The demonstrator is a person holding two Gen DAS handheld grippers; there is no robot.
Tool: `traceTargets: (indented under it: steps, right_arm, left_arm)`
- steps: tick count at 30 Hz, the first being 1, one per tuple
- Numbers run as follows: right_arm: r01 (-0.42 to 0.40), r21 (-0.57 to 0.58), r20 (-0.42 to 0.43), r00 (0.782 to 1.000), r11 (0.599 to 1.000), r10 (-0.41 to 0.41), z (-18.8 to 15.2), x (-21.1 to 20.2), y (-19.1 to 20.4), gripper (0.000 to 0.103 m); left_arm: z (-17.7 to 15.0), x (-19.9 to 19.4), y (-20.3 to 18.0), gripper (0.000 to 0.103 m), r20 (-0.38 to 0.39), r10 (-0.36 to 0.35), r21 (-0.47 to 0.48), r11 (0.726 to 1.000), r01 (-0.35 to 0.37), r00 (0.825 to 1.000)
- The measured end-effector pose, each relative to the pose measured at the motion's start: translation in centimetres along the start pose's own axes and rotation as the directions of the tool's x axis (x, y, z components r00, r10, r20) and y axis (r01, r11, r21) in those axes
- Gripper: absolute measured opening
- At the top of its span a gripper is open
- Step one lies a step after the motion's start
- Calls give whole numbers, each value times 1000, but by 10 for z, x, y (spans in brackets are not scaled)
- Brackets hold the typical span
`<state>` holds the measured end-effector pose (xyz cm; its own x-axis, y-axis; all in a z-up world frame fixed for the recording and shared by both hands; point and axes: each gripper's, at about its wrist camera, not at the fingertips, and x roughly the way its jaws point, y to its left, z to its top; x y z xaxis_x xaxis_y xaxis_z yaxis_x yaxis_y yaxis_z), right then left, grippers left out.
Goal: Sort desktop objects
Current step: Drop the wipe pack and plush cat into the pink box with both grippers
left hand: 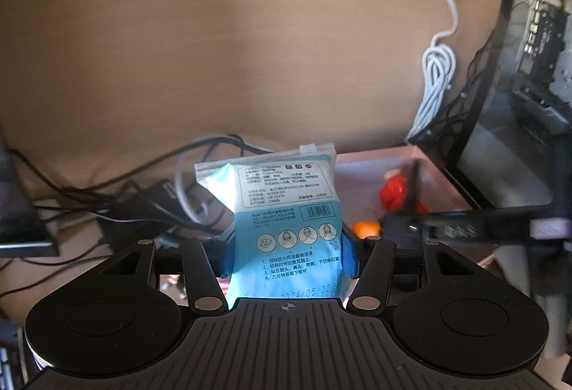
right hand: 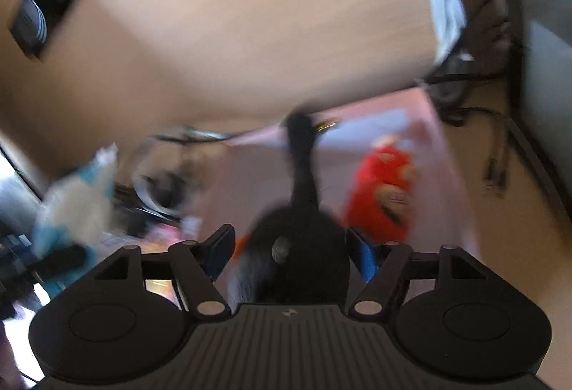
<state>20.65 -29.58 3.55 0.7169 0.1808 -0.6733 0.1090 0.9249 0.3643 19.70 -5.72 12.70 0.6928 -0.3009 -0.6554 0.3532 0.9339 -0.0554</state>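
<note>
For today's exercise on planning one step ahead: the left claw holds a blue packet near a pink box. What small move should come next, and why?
Probably carry the blue plastic packet right, over the pink open box, before releasing. The left claw grips it upright, left of the box, which already holds a red toy. The right claw clamps a black object over that box, so allow room.

Light-blue packet [left hand: 286, 211] with dark print; pink box [right hand: 422, 125]; red toy [right hand: 386, 189]; white cable [left hand: 434, 78]
</note>
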Motion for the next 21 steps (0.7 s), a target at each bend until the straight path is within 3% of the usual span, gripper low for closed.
traceTargets:
  steps: [1, 3, 6, 9, 10, 11, 12, 16, 19, 21]
  right_arm:
    - [20, -31, 16, 1000, 999, -20, -2, -5, 2, 74]
    - [135, -111, 107, 987, 985, -123, -6, -21, 13, 80]
    - [303, -192, 220, 940, 933, -260, -9, -36, 21, 80]
    - [286, -140, 245, 938, 948, -247, -13, -60, 9, 80]
    - [273, -115, 243, 940, 955, -239, -14, -67, 4, 81]
    - [269, -97, 242, 940, 958, -239, -17, -72, -1, 81]
    - [273, -87, 241, 939, 958, -246, -20, -78, -4, 81]
    - [306, -87, 229, 932, 948, -280, -22, -78, -12, 82]
    - [284, -90, 236, 937, 955, -257, -20, -76, -6, 81]
    - [266, -120, 252, 940, 956, -230, -14, -70, 5, 66]
  left_arm:
    - [1, 6, 0, 59, -8, -9, 4, 1000, 9, 1000]
    - [5, 19, -4, 59, -20, -31, 20, 999, 31, 999]
    - [13, 36, -16, 59, -31, -72, 42, 996, 74, 997]
    - [24, 52, -34, 60, -25, -127, 53, 990, 128, 992]
    - [27, 58, -40, 66, -7, -137, 62, 989, 137, 991]
    - [31, 63, -47, 77, -1, -136, 71, 988, 136, 991]
    - [33, 67, -52, 79, 0, -132, 78, 988, 131, 991]
    - [25, 57, -53, 90, 3, -130, 101, 987, 129, 992]
    - [9, 46, -45, 91, -17, -86, 103, 991, 88, 996]
    - [-6, 39, -36, 91, -52, -77, 54, 995, 80, 996]
